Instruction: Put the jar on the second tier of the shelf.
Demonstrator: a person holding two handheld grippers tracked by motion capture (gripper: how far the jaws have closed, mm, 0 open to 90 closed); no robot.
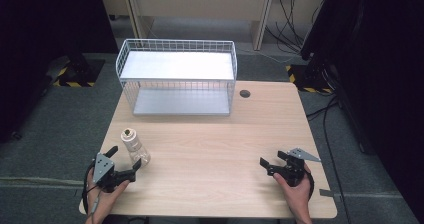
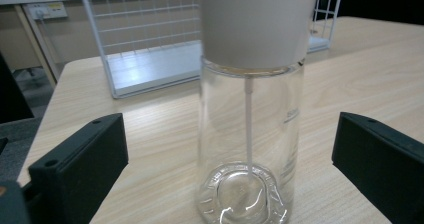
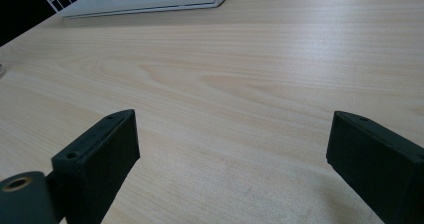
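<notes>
Clear spray bottle [image 2: 250, 134] standing upright on the table [image 1: 215, 149], straight ahead of the left gripper [image 1: 124, 160] and between its two black jaws, with table showing on both sides of the glass-like body: spread wide, not yet pressing. Likely empty, so light and easy to tip; smooth, hard, probably slippery walls, perhaps breakable if glass. Best taken across the clear body below the pale matte cap [image 2: 257, 24], low enough to stay steady, with a squeeze gentle but firm. Thin dip tube visible down the middle, nothing to avoid from outside. Left hand [image 1: 102, 196] low at the near table edge, gripper held roughly level and aimed forward and slightly inward toward the bottle. Right gripper [image 1: 267, 165] well off to the other side, jaws also wide apart over bare wood, right hand [image 1: 295, 191] resting near the edge, pointed inward. Farther ahead of both, white wire basket shelf [image 1: 177, 76] at the far side of the table.
</notes>
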